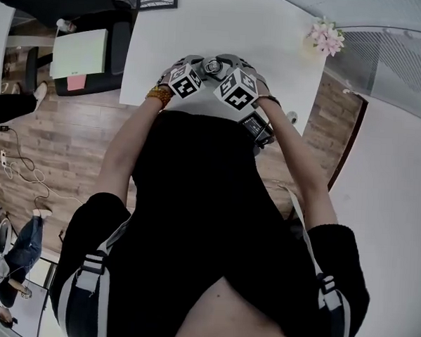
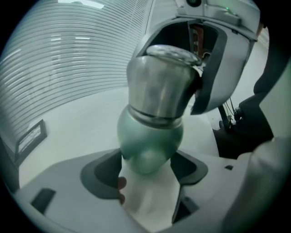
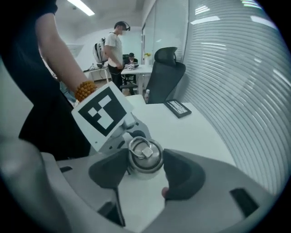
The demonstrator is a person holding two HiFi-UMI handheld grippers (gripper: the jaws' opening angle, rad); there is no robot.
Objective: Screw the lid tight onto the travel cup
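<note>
Over the white office bench (image 1: 204, 30), the left gripper (image 2: 150, 170) clamps the green, round-bodied travel cup (image 2: 148, 134), and the right gripper (image 3: 144, 164) pinches its brushed-steel lid (image 3: 145, 152). Best to twist squarely about the cup's axis, with the body braced.

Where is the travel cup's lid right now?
In the head view the lid is upper centre, over the white table's near edge, on the travel cup, gripped by the right gripper.
</note>
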